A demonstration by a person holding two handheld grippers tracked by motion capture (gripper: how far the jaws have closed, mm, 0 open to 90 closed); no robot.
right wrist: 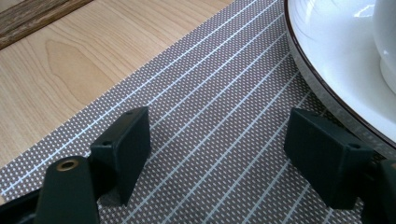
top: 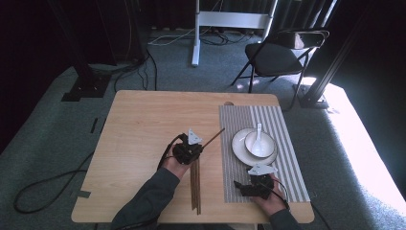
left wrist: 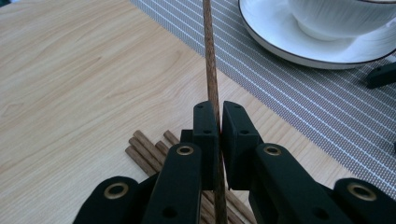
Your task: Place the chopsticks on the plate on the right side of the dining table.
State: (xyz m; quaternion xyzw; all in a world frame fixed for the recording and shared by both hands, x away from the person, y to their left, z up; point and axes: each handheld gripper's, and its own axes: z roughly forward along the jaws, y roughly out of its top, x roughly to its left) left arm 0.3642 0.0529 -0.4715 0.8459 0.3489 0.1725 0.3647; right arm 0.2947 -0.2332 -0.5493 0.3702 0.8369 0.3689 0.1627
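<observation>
My left gripper (top: 197, 148) (left wrist: 219, 123) is shut on a single brown chopstick (left wrist: 210, 60) (top: 213, 138), which slants up from the jaws toward the striped grey placemat (top: 282, 158) (left wrist: 299, 88). Under it several more brown chopsticks (top: 195, 184) (left wrist: 147, 151) lie in a bundle on the wooden table (top: 143, 134). My right gripper (top: 242, 186) (right wrist: 217, 142) rests low on the placemat's near part, open, with bare mat between its jaws. A white plate (top: 240, 149) (left wrist: 280, 32) (right wrist: 336, 70) holds a white bowl (top: 261, 143) with a white spoon (top: 259, 130) in it.
A black folding chair (top: 282, 52) stands beyond the table's far right corner, with a white stand (top: 196, 33) and cables (top: 48, 187) on the carpet. The table's left half is bare wood.
</observation>
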